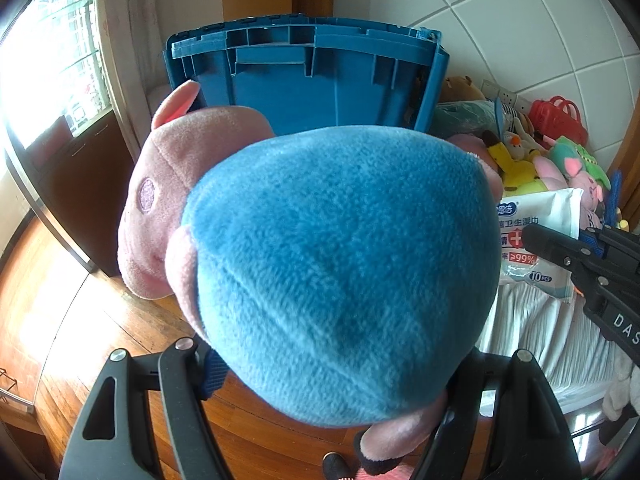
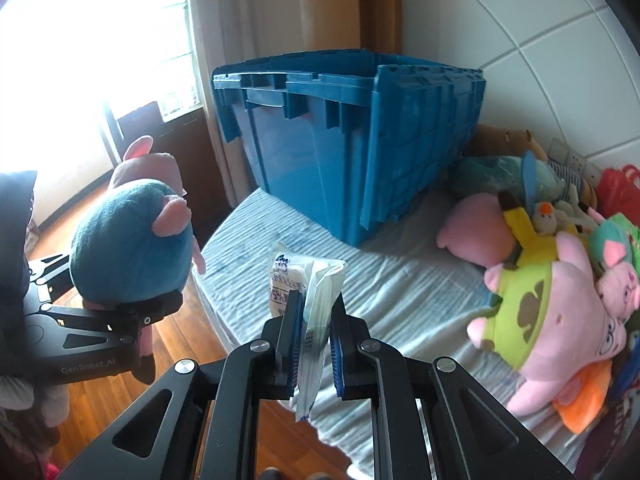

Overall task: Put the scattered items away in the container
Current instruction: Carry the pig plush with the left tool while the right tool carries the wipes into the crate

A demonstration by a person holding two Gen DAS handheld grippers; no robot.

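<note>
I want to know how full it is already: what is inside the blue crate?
That cannot be told. Both views show only the outside walls of the blue crate on the bed, with its hinged lid hanging open down one side. The rim sits above the cameras, hiding the inside.

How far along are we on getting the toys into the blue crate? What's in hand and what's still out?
Done: cannot tell; the blue crate hides its inside. In hand: the left gripper holds a blue-bodied pig plush; the right gripper pinches a wet wipes pack. Neither is over the crate. Left: a pile of plush toys still lies on the bed beside the crate.
</note>
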